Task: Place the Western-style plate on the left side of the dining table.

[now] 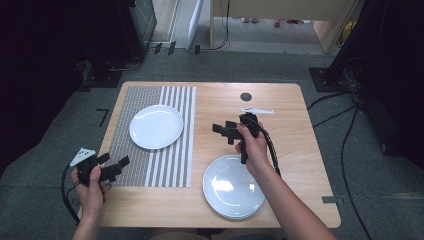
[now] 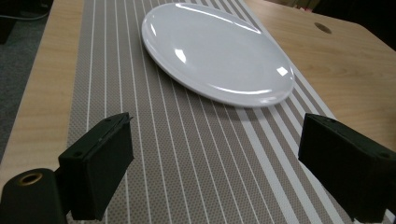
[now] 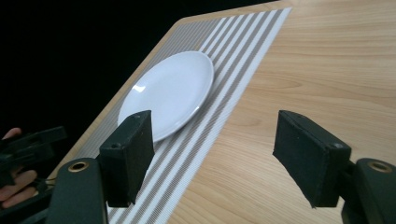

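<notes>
two round white plates show from the high view: one on the striped grey placemat [image 1: 152, 134], one stack [image 1: 233, 186] on the wooden desk [image 1: 290, 130]. both gripper views catch just the placemat plate [image 2: 215, 51]. left gripper [image 1: 116, 165] and right gripper [image 1: 224, 131] gape wide, holding nothing.

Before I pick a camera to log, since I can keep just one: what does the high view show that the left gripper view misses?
High view alone: the stack of plates near the table's front edge, the right gripper open above bare wood, both hands. Left gripper view alone: its own open jaws seen close, low over the placemat. Shared: the white plate on the striped placemat, the table's round hole.
</notes>
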A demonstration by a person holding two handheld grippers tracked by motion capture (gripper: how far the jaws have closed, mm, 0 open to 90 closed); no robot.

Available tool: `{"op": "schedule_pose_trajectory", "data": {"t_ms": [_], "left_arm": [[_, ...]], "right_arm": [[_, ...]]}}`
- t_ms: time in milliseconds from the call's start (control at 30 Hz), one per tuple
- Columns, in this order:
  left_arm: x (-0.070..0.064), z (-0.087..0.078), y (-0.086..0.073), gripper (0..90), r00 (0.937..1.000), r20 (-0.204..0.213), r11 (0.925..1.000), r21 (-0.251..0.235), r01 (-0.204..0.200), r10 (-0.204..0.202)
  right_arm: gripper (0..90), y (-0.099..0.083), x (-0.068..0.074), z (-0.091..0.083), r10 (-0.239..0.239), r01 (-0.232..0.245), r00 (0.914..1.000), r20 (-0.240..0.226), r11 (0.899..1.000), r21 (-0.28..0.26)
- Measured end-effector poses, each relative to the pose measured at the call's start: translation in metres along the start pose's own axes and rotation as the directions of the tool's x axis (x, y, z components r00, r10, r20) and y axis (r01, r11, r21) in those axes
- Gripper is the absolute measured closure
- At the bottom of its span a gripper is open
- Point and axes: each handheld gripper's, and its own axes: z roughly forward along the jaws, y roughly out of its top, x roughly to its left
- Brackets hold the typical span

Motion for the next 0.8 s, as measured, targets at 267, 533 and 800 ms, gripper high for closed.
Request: {"op": "schedule_pose_trajectory", "data": {"t_ms": [267,533,800], "left_arm": [[-0.001,-0.019,-0.033,10.1,0.9990,-0.040,0.9992,0.033,-0.021,0.023],[0.001,-0.017,-0.054,10.2,0.9913,-0.104,0.9941,0.080,-0.073,0.081],[0.001,-0.012,-0.054,10.2,0.9920,-0.095,0.9895,0.126,-0.071,0.083]], "right_arm": [[29.0,-0.009,-0.010,-0.033,-0.018,0.018,0.9997,0.019,0.999,-0.034],[29.0,-0.030,-0.030,-0.071,-0.012,0.016,0.9982,0.059,0.997,-0.069],[27.9,-0.060,-0.059,-0.123,0.023,-0.010,0.9924,0.121,0.994,-0.109]]}}
